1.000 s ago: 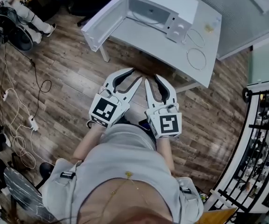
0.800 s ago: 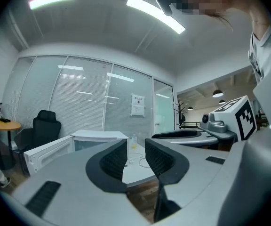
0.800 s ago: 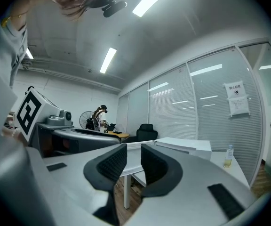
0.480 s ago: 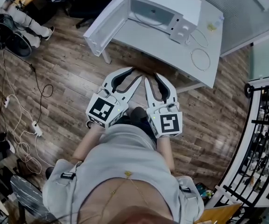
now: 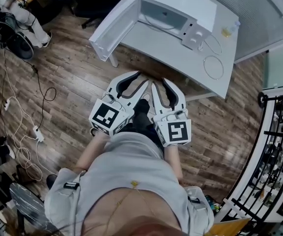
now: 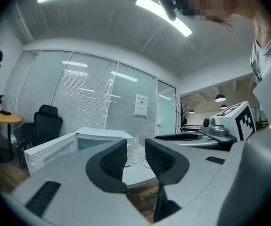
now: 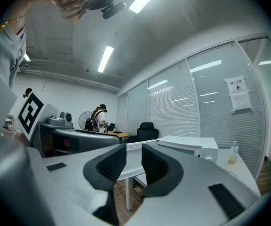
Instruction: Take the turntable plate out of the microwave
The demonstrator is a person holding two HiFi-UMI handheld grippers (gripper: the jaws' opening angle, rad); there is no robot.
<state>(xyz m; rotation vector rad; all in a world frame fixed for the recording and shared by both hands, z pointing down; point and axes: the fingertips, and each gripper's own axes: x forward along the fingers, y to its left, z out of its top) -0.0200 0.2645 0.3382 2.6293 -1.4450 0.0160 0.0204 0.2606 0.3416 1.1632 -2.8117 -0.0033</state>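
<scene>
**Head view:** The microwave [image 5: 173, 6] stands on the white table [image 5: 181, 53] with its door [image 5: 114, 26] swung open. The turntable plate [image 5: 162, 17] shows only faintly inside. The left gripper [image 5: 140, 77] and right gripper [image 5: 159, 82] are side by side, well short of the table.

**Left gripper view:** The jaws are slightly apart and empty. The microwave [image 6: 86, 135] lies far beyond them.

**Right gripper view:** The jaws are slightly apart and empty. The microwave [image 7: 187, 145] lies far ahead, to their right.
</scene>
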